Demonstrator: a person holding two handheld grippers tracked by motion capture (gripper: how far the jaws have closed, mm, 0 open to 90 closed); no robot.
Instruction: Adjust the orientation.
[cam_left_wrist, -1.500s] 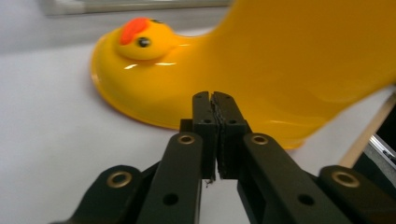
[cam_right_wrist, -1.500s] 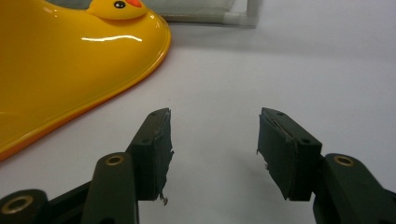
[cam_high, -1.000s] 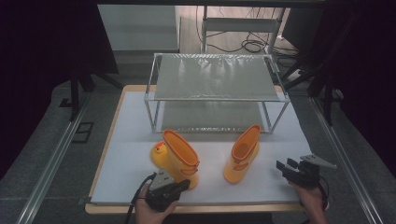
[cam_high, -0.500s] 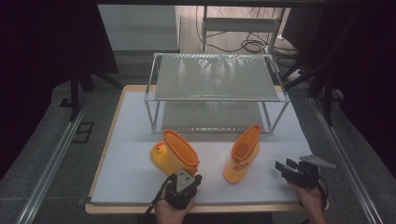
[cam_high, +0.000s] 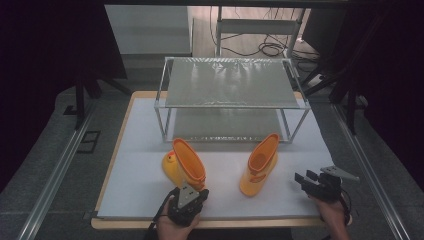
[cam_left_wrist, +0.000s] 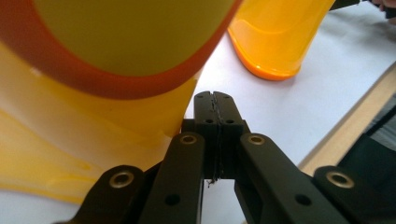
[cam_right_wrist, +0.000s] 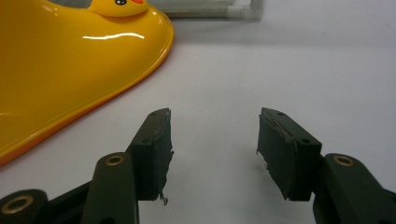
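Two yellow rubber boots with orange rims stand on the white mat. The left boot (cam_high: 184, 164) rises right in front of my left gripper (cam_high: 190, 193), whose jaws are shut with nothing between them. In the left gripper view the closed tips (cam_left_wrist: 215, 100) sit beside the left boot's shaft (cam_left_wrist: 93, 121), and the right boot (cam_left_wrist: 275, 37) shows beyond. The right boot (cam_high: 260, 164) stands left of my right gripper (cam_high: 304, 178). My right gripper (cam_right_wrist: 212, 140) is open and empty over the mat, with the duck-faced toe of a boot (cam_right_wrist: 70, 60) to its left.
A two-level metal-framed rack (cam_high: 230, 95) stands behind the boots at the back of the mat (cam_high: 140, 180); its lower rail (cam_right_wrist: 210, 7) shows in the right gripper view. The wooden table edge (cam_high: 120, 223) runs along the front, with dark floor and rails on both sides.
My left gripper has shifted a little to the right and turned toward the back of the left boot. The boots and the right gripper have stayed where they were.
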